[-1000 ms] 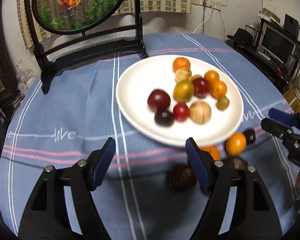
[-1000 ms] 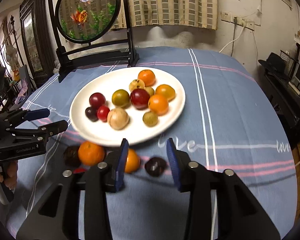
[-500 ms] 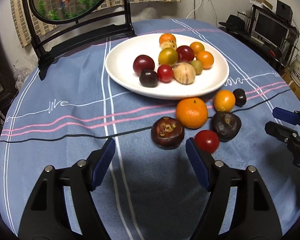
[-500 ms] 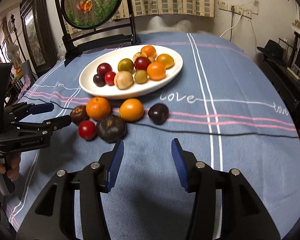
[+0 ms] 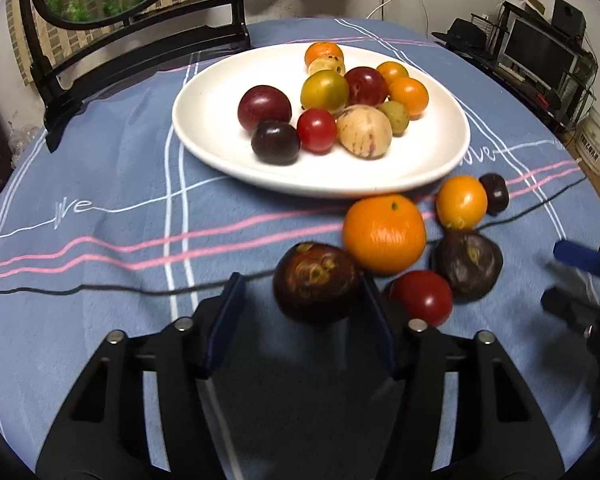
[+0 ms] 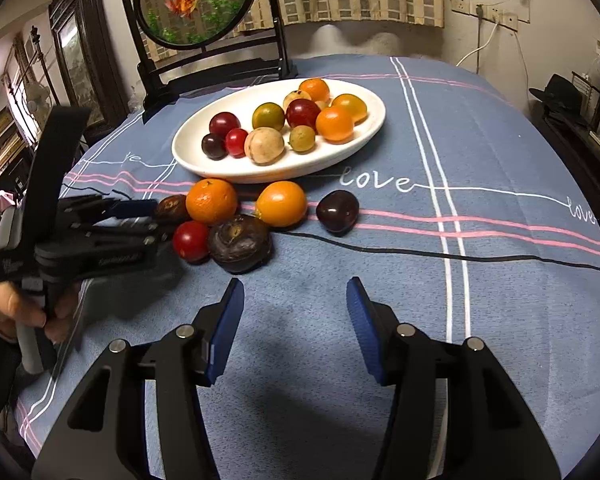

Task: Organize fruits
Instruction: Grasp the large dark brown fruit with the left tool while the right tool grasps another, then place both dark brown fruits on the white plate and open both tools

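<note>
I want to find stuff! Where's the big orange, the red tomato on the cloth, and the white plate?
big orange point(image 5: 384, 234): left wrist view, middle of its peel.
red tomato point(image 5: 422, 296): left wrist view, its shiny front.
white plate point(image 5: 212, 120): left wrist view, bare left side.

The word "love" is showing in white script on the blue tablecloth point(image 6: 480, 160) — 2 readable instances — nothing else is reading clearly.

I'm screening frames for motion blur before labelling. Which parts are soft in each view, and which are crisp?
Left wrist view: the right gripper at the frame edge is smeared; the plate is crisp. Right wrist view: the left gripper is blurred; the plate and the right gripper are sharp.
</note>
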`<state>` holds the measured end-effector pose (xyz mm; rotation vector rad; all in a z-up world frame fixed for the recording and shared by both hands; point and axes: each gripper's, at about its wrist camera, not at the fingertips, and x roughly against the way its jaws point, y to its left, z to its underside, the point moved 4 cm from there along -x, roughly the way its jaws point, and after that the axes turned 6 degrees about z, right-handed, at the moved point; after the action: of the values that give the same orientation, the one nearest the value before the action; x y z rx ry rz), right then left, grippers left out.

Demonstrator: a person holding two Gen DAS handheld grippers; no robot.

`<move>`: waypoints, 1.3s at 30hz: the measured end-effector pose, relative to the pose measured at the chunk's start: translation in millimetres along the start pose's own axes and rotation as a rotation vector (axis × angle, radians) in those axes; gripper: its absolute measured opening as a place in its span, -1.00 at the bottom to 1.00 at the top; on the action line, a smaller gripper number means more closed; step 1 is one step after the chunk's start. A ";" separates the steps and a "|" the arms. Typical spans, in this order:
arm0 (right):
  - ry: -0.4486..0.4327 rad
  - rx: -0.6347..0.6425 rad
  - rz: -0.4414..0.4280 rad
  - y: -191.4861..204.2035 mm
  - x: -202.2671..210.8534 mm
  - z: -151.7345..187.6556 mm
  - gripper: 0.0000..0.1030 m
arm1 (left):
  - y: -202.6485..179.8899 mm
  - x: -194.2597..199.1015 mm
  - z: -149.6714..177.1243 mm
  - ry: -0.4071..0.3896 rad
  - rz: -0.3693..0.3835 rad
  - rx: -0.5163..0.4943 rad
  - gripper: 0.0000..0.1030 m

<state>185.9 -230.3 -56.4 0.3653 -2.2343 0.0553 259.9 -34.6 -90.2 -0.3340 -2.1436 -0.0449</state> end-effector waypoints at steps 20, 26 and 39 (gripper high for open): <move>0.083 0.208 0.105 58.4 -55.7 -26.5 -0.08 | 27.5 32.1 10.2 -0.032 0.027 0.036 -0.18; 0.023 0.172 0.097 50.1 -24.5 -29.0 -0.08 | 23.7 48.2 5.1 -0.063 0.023 0.012 -0.18; -0.120 0.125 0.108 21.6 -27.4 -105.6 -0.08 | 5.2 38.5 -88.1 -0.147 0.014 -0.039 -0.18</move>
<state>275.6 -185.7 -8.1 0.3230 -2.3743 0.2370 312.4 -35.1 -9.5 -0.3853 -2.2875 -0.0559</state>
